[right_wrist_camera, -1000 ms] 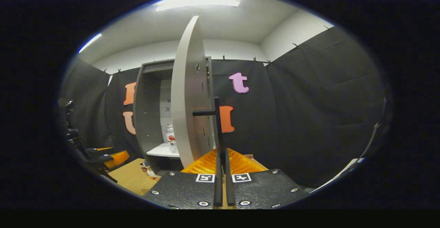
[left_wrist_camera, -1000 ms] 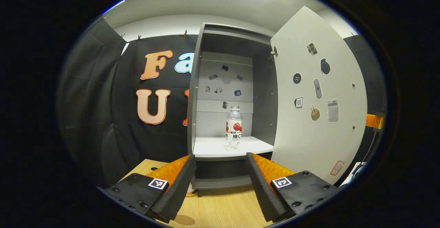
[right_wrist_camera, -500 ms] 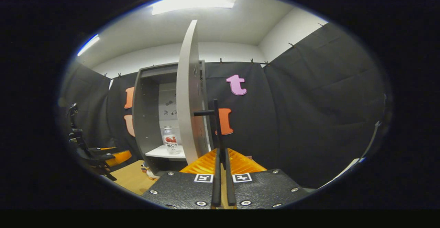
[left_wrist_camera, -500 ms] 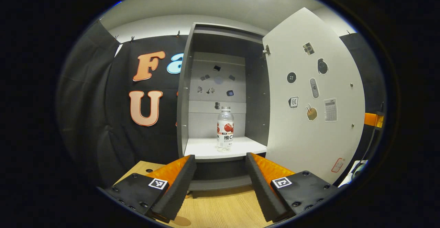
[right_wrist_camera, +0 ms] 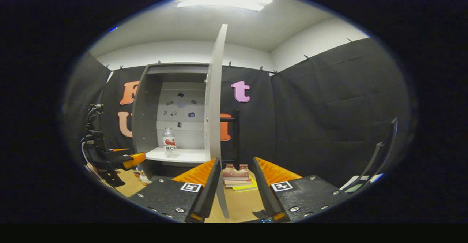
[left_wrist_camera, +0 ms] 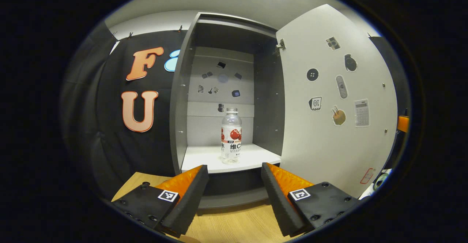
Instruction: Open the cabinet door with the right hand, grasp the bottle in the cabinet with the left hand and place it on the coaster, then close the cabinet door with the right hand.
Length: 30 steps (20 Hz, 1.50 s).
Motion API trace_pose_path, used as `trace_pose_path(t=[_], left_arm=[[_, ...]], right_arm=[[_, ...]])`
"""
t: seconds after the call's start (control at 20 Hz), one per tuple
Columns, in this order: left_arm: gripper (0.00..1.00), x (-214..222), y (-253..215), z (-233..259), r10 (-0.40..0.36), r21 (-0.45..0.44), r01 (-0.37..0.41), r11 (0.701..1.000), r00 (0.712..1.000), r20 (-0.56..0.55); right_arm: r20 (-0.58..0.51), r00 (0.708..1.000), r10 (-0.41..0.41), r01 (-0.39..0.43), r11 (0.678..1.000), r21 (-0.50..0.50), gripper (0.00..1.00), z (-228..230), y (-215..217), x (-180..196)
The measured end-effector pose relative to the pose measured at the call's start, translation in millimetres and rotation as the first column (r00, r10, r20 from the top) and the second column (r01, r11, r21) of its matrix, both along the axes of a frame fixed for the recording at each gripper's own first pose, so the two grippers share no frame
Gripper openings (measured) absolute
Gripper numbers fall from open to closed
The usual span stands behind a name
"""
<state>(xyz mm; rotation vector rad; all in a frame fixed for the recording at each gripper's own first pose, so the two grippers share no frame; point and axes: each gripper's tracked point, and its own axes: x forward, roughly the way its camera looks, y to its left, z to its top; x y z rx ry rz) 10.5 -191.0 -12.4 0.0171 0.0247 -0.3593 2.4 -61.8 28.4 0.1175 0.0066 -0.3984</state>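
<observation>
Right gripper [right_wrist_camera: 234, 179] has let go of door handle [right_wrist_camera: 236, 137], fingers now spread, empty. Left gripper [left_wrist_camera: 234, 184] closer to cabinet [left_wrist_camera: 204, 89], fingers spread, empty. Bottle [left_wrist_camera: 231, 136] upright on shelf, dead ahead of left gripper, apart; left nearer.

Your left gripper view looks straight into the open grey cabinet [left_wrist_camera: 226, 89] from close by, the clear plastic bottle with a red label [left_wrist_camera: 231, 136] just ahead beyond its jaws. Your right gripper view sits farther back, facing the white door's [right_wrist_camera: 215, 100] edge between its jaws; both share cabinet and bottle [right_wrist_camera: 169, 143].
</observation>
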Motion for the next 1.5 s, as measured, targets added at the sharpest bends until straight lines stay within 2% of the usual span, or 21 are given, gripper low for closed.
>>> trace_pose_path(t=[0.15, 0.35, 0.4, 0.45, 0.55, 0.7, 0.75, 0.9, 1.2, 1.5], left_arm=[[0.95, 31, -10, 0, -0.029, 0.004, 0.029, 1.0, 0.999, 0.016], [0.94, 71, -24, 3, -0.06, 0.033, 0.059, 0.998, 0.997, 0.052], [0.94, 80, -28, 3, -0.068, 0.038, 0.066, 0.997, 0.996, 0.057], [0.95, 88, -31, 3, -0.076, 0.042, 0.074, 0.996, 0.995, 0.059], [0.94, 103, -38, 3, -0.096, 0.041, 0.094, 0.995, 0.993, 0.064], [0.94, 128, -43, 4, -0.108, 0.04, 0.105, 0.994, 0.991, 0.076], [0.95, 137, -44, 4, -0.11, 0.04, 0.107, 0.993, 0.991, 0.079], [0.94, 162, -50, 5, -0.117, 0.028, 0.115, 0.993, 0.99, 0.084], [0.94, 200, -63, -2, -0.136, 0.011, 0.136, 0.991, 0.988, 0.075], [0.95, 214, -66, -12, -0.141, 0.002, 0.141, 0.99, 0.988, 0.067]], right_arm=[[0.029, 1.0, -0.005, 0.006, 1.0, -0.029, 0.7, 9, 4, 0], [0.037, 0.998, -0.044, 0.048, 0.992, -0.113, 0.78, 16, 0, 6], [0.026, 0.998, -0.056, 0.059, 0.99, -0.127, 0.75, 15, -1, 6], [0.017, 0.998, -0.066, 0.068, 0.988, -0.139, 0.84, 14, -2, 4], [0.012, 0.997, -0.078, 0.078, 0.986, -0.15, 0.89, 16, -1, 4], [0.026, 0.998, -0.052, 0.056, 0.986, -0.159, 0.94, 19, 6, 13], [0.024, 0.998, -0.052, 0.056, 0.984, -0.169, 0.91, 19, 5, 16], [0.009, 0.999, -0.054, 0.055, 0.98, -0.189, 0.92, 18, 4, 20], [-0.02, 0.999, -0.037, 0.035, 0.993, -0.113, 0.92, 6, 18, 28], [-0.04, 0.998, -0.04, 0.038, 0.997, -0.069, 0.92, 0, 20, 28]])
